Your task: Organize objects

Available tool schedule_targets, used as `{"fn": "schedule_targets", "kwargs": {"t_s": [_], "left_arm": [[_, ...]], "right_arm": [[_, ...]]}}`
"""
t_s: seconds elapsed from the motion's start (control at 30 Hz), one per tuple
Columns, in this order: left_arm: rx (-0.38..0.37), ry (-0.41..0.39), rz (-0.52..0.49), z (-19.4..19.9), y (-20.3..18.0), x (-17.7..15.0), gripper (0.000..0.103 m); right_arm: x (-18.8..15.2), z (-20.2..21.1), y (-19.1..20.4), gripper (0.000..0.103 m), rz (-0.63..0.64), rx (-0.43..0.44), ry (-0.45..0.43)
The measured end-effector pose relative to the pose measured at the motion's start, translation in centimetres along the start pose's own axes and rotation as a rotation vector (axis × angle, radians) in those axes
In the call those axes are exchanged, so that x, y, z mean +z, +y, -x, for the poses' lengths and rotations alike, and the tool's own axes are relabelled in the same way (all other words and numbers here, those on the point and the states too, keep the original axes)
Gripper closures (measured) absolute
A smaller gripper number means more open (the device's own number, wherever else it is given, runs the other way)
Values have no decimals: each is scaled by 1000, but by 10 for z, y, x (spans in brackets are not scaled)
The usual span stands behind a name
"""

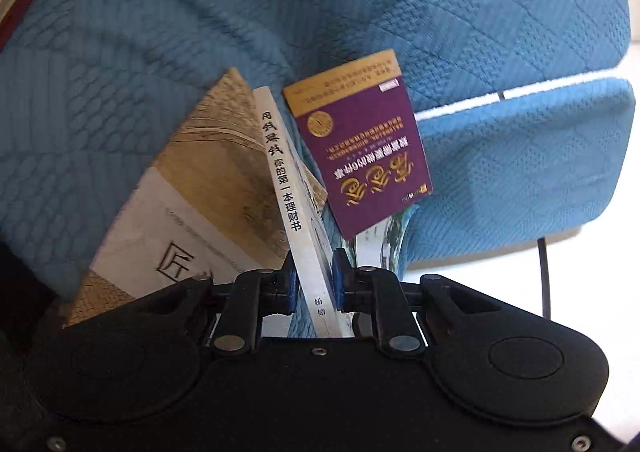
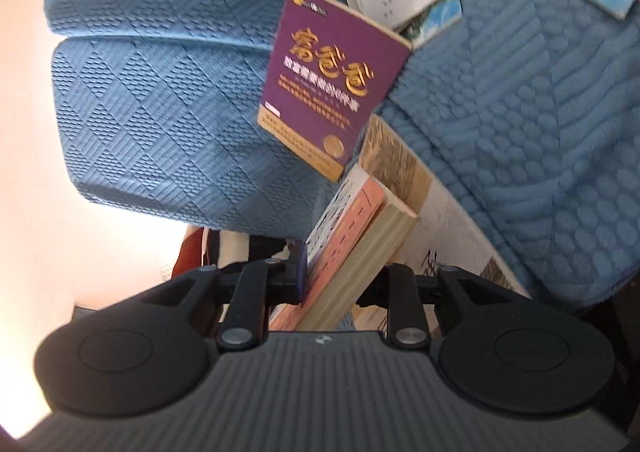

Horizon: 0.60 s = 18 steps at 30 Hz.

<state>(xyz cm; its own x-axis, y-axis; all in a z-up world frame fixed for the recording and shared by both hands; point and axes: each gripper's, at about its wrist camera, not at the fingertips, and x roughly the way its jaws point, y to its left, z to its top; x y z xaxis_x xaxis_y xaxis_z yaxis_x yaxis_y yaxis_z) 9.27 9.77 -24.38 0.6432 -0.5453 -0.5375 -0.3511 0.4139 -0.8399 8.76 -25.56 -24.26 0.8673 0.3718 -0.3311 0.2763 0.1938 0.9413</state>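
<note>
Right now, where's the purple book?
The purple book lies on the blue sofa cushion, mid-frame in both wrist views, just right of the white-spined book gripped by the left gripper.

Home (blue quilted sofa (image 1: pixel 400 4), books (image 1: pixel 360 140))

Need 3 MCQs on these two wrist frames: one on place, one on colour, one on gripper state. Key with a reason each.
1. Where does the purple book lie?
A. on the blue quilted cover
B. in a drawer
C. on a wire shelf

2. What colour is the spine of the book in the left gripper?
A. red
B. white
C. green

3. What is the state of the right gripper?
A. wide open, holding nothing
B. out of view
C. shut on a book

Key: 1 A, blue fabric shows on all sides of it; 2 B, the white-spined book carries black characters; 3 C, the pink-covered book sits between its fingers.
</note>
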Motion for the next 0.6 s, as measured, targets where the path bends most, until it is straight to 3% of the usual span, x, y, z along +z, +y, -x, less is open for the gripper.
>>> {"fn": "schedule_targets", "kwargs": {"t_s": [0.2,0.33,0.43,0.6], "left_arm": [[30,-6,2,0,6,2,90],[40,-15,-10,1,5,3,91],[56,-26,-13,2,6,4,93],[146,-53,-90,5,-1,5,93]], "right_arm": [[-9,-6,-2,76,14,-21,41],[-10,-4,2,59,27,-65,132],[-11,5,9,50,89,-105,229],[-11,24,18,49,259,-239,302]]}}
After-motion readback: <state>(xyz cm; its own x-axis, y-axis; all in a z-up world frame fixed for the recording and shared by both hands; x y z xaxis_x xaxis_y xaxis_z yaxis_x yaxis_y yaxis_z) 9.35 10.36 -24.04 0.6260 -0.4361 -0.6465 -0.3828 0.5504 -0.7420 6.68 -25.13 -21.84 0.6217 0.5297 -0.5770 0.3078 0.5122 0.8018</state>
